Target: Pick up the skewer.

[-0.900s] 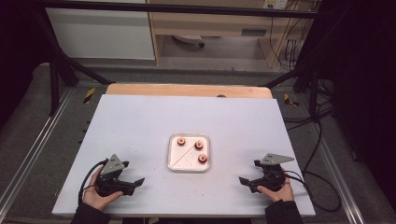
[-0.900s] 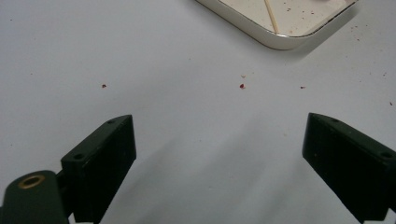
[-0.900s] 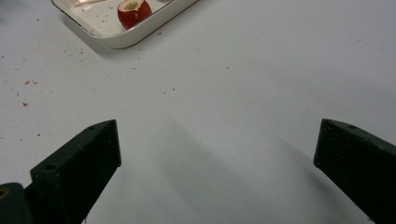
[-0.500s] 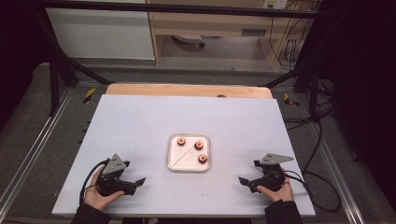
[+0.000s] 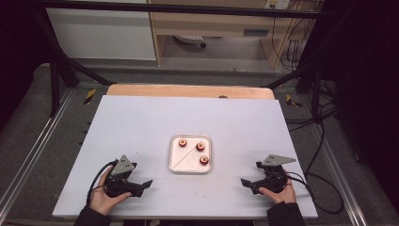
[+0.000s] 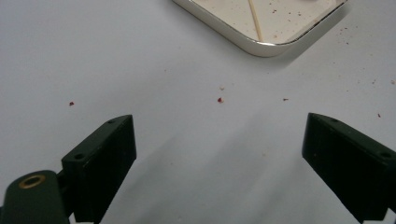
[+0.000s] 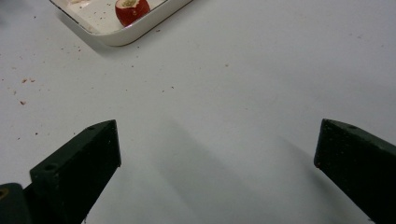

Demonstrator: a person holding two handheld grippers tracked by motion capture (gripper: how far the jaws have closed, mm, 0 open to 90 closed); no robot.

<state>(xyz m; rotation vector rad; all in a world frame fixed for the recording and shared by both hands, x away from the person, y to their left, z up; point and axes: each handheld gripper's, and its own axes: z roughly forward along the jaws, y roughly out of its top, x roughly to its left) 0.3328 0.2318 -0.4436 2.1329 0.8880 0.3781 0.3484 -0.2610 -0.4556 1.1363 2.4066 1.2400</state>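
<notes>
Checking the jaws first: we saw both sets spread wide with nothing between them, only bare desk. The left gripper (image 5: 141, 184) sat low at the near left of the desk (image 5: 141, 122), held in the person's left hand (image 5: 104, 197), jaws aimed toward the middle. The right gripper (image 5: 248, 183) mirrored it at the near right, in the right hand (image 5: 277, 193), jaws also aimed inward. Both sat well apart from the tray (image 5: 175, 165).

In the left gripper view we had the tray corner (image 6: 261, 46) just ahead of the jaws, a thin wooden stick (image 6: 254, 21) lying inside it, red crumbs (image 6: 219, 99) scattered on the desk between. In the right gripper view we had another tray corner (image 7: 116, 37) with one red cored fruit piece (image 7: 132, 10) in it.

From the high view we counted three red fruit pieces (image 5: 203, 160) in the white square tray at desk centre, the stick lying diagonally across it. Cables (image 5: 320, 188) trailed off the right edge.
</notes>
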